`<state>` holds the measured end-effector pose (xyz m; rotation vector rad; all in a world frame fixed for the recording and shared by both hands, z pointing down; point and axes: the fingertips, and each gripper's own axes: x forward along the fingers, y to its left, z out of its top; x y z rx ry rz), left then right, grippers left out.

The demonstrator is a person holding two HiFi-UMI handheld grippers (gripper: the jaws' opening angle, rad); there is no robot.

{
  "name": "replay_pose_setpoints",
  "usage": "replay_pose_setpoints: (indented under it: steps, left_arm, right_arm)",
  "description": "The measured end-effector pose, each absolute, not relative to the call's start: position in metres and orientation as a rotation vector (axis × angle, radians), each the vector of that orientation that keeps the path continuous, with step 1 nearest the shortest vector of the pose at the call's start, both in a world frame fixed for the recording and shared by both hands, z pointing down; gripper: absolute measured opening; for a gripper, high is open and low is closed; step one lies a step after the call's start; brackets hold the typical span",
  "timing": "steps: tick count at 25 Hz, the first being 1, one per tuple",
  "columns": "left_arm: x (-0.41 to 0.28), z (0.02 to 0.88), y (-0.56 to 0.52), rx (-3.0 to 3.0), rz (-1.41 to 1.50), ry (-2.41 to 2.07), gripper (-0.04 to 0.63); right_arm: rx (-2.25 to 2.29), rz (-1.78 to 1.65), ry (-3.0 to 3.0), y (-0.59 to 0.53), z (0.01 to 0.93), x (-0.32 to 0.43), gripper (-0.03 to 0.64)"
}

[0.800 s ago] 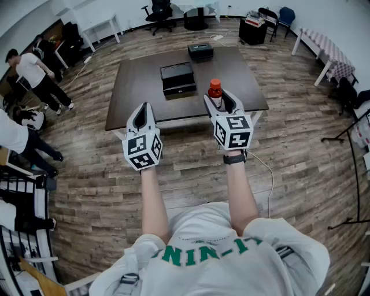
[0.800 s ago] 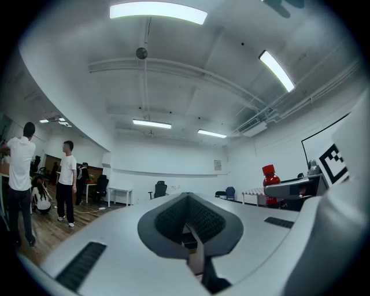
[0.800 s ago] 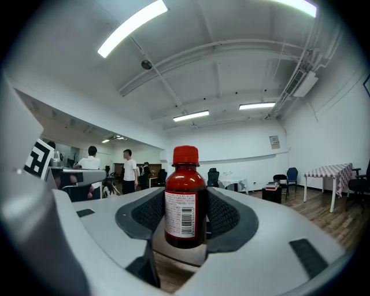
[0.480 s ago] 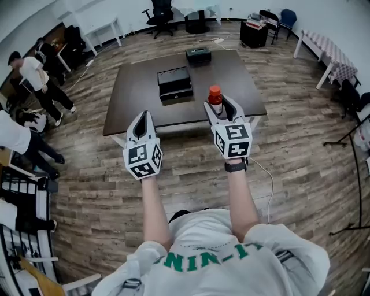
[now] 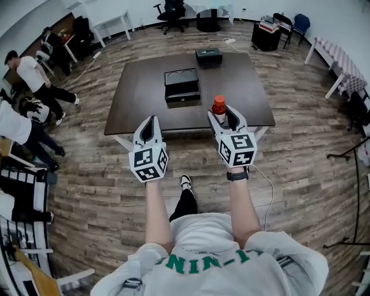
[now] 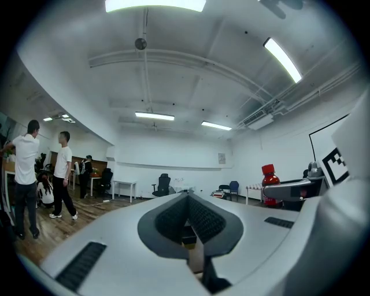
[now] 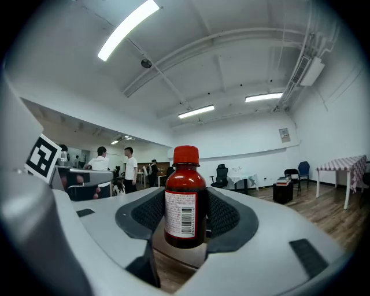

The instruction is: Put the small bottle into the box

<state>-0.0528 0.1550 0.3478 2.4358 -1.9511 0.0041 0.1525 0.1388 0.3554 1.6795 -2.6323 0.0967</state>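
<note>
A small dark-red bottle (image 7: 185, 199) with a red cap and white label stands upright between the jaws of my right gripper (image 5: 224, 118), which is shut on it. In the head view the small bottle (image 5: 218, 108) shows at the near edge of the dark table (image 5: 139, 87), held above the floor side of that edge. The open black box (image 5: 182, 85) lies on the table's middle, beyond and left of the bottle. My left gripper (image 5: 150, 127) hovers before the table's near edge with its jaws shut and nothing between them. From the left gripper view the bottle (image 6: 270, 185) appears far right.
A second, closed black box (image 5: 208, 55) sits at the table's far edge. People stand at the room's left (image 5: 26, 69). Chairs and small tables (image 5: 172, 8) line the far wall; a checked-cloth table (image 5: 341, 60) is at the right. A cable (image 5: 263, 173) runs over the wooden floor.
The person has stepped back a little: a leg and shoe now show below the grippers. Both grippers sit slightly lower in the view, the bottle still in the right one.
</note>
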Motion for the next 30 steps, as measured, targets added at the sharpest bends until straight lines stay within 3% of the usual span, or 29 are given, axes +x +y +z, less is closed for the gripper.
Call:
replay_pose_setpoints:
  steps: [20, 30]
  left_arm:
    - [-0.118, 0.346, -0.122, 2.450, -0.062, -1.903, 0.006]
    - [-0.118, 0.374, -0.207, 2.476, -0.033, -1.786, 0.006]
  right_arm:
    - [1.617, 0.133, -2.595, -0.137, 0.364, 0.065, 0.229]
    - [1.594, 0.233, -2.534, -0.214, 0.394, 0.047, 0.229]
